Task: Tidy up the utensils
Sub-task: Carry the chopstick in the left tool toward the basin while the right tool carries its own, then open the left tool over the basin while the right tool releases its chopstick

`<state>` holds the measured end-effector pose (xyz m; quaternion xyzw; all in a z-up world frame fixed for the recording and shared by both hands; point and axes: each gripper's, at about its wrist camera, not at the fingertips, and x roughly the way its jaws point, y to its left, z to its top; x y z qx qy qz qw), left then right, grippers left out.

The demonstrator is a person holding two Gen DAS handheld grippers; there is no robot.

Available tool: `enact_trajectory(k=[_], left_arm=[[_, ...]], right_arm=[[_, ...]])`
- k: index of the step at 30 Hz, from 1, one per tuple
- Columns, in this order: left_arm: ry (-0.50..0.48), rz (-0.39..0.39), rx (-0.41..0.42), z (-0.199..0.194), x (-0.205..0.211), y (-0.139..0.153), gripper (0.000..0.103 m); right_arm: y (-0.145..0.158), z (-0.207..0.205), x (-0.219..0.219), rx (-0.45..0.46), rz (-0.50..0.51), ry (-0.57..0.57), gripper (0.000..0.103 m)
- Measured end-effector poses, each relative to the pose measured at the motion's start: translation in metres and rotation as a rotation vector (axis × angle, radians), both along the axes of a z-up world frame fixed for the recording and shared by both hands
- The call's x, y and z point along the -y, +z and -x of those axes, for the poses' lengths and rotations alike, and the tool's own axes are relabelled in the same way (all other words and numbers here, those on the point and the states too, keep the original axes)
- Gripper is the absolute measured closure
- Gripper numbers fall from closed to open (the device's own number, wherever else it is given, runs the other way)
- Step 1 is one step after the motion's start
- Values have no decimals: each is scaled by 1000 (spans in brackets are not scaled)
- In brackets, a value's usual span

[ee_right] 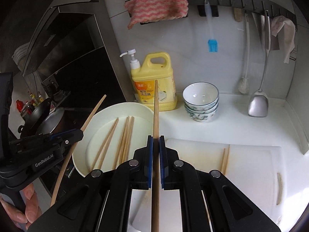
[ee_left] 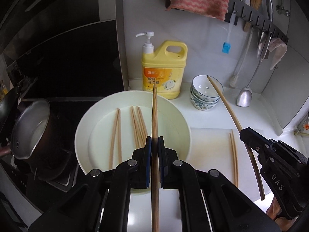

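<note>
Left gripper (ee_left: 154,142) clamped on one chopstick (ee_left: 154,116), held above the white plate (ee_left: 87,127). Right gripper (ee_right: 156,141) clamped on another chopstick (ee_right: 156,112). Five loose chopsticks (ee_left: 138,125) lie in the plate, two more (ee_left: 233,154) on the cutting board (ee_left: 210,147) on the table.

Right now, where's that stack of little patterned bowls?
The stacked bowls sit on the white counter at the back, between the yellow detergent jug on their left and the hanging metal spatula on their right.
</note>
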<state>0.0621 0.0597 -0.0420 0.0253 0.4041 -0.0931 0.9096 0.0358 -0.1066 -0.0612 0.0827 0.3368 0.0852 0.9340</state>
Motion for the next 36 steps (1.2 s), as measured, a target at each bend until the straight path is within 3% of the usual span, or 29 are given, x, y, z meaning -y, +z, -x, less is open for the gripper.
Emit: enact_trajectory(k=[5, 12, 17, 27, 36], left_arm=[[-9, 4, -43, -40, -42, -14, 96], [-5, 24, -76, -78, -66, -37, 96], [24, 72, -127, -94, -76, -59, 96], [29, 54, -173, -115, -74, -94, 95], [36, 38, -212, -127, -73, -107, 95]], right_arm=[[-10, -34, -46, -29, -25, 4, 97], [-35, -79, -90, -105, -13, 70, 97], [-49, -104, -101, -138, -32, 113, 97], [-83, -136, -111, -250, -10, 137, 97], [-95, -139, -110, -281, -6, 131, 97]])
